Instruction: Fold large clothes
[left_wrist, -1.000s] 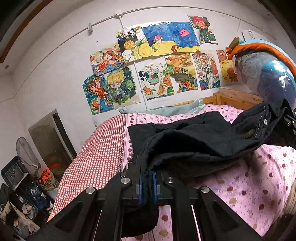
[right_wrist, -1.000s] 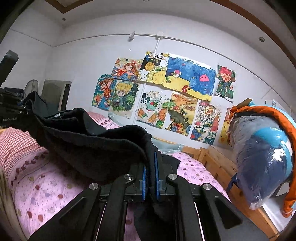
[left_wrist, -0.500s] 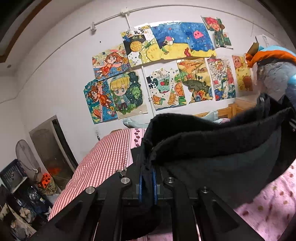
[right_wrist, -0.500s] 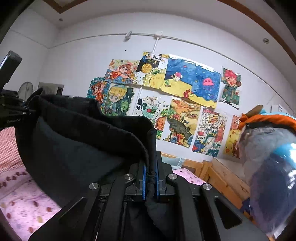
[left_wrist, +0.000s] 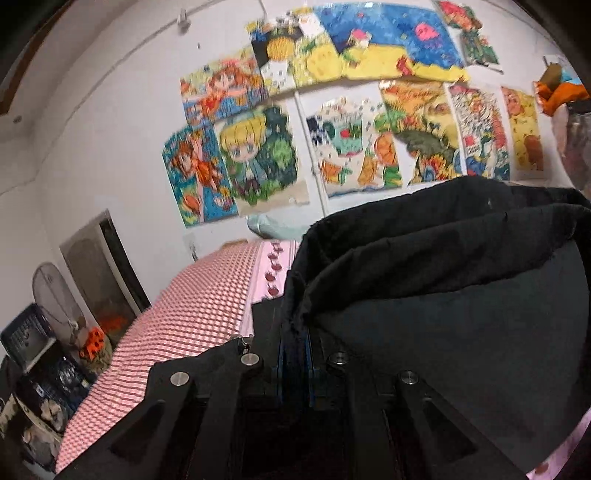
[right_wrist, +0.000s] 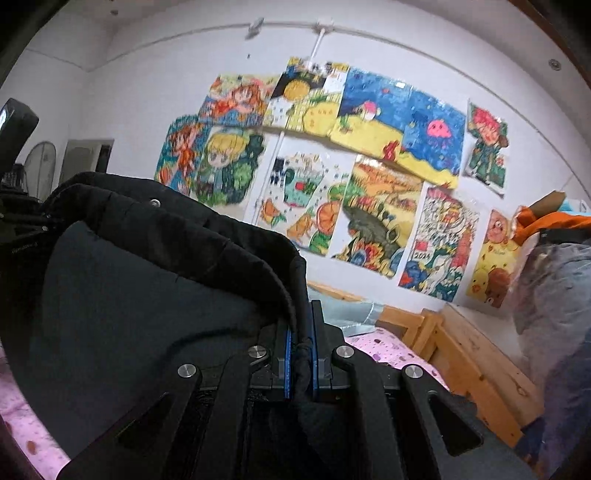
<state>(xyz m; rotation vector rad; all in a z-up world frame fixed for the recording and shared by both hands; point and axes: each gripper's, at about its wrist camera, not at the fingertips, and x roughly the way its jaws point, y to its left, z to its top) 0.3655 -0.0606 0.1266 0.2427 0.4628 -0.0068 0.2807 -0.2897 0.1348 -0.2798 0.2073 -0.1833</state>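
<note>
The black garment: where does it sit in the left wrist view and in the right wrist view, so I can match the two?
Left wrist: the black garment fills the centre and right, pinched in the left gripper.
Right wrist: it fills the left and centre, pinched in the right gripper.
Shared landmark: the blond-haired cartoon drawing on the wall.
</note>
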